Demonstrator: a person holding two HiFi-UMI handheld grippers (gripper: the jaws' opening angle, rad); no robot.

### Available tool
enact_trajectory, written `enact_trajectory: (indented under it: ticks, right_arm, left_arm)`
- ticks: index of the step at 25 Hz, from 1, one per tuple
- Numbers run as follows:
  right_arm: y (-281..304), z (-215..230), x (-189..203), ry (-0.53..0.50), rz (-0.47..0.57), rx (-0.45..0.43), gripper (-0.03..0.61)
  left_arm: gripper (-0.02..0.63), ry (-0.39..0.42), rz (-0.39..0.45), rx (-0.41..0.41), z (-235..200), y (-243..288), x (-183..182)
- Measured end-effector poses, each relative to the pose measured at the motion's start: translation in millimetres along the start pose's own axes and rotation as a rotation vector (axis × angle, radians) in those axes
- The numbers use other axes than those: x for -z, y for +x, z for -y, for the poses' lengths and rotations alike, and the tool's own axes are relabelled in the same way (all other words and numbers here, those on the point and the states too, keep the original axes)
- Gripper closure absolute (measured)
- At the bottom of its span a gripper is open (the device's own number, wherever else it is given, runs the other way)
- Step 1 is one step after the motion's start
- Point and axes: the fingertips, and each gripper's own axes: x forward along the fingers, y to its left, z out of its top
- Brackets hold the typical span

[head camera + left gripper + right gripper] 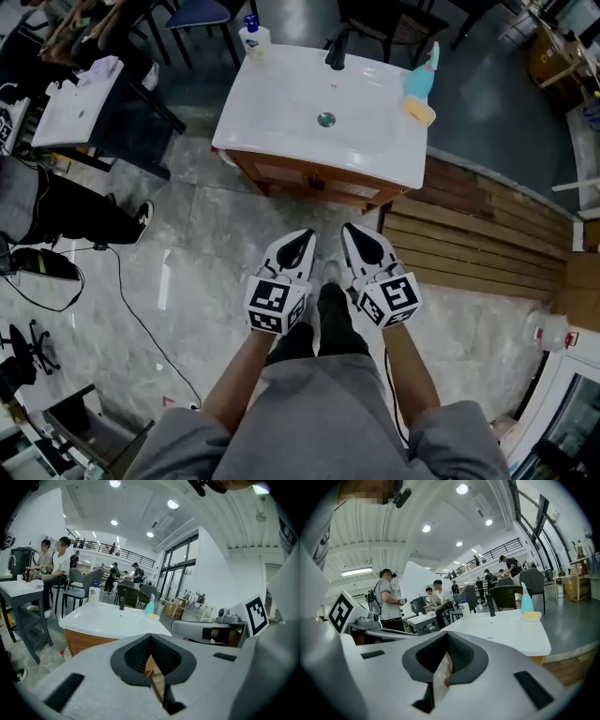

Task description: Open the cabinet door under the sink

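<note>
The left tongs (302, 242) and right tongs (357, 239) are both clenched on nothing, side by side and pointing at the vanity. Ahead of their tips, untouched, the wooden cabinet door (292, 175) sits under the white sink (281, 98), with what looks like a dark knob (317, 183) between the two tips' lines. Judging from this, one pair should open only once level with that knob, close squarely on it and pull back along the door's swing, the other staying clear.

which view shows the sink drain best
The head view: looking down into the sink, the drain shows plainly. Both gripper views see the sink at a low angle, so its drain cannot be made out.
</note>
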Motion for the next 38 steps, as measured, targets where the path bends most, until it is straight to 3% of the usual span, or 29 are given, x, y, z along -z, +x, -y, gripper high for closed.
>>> enact_trajectory:
  ticks: [13, 38]
  right_arm:
    - [75.6, 72.3, 44.1, 0.052, -0.086, -0.066, 0.569]
    - [129.4, 95.9, 141.4, 0.079, -0.100, 0.009, 0.569]
  left_arm:
    - [0.606, -0.060, -0.037, -0.097, -56.0, 85.9, 28.2]
    - [0.606, -0.118, -0.048, -0.095, -114.4, 131.4, 127.7]
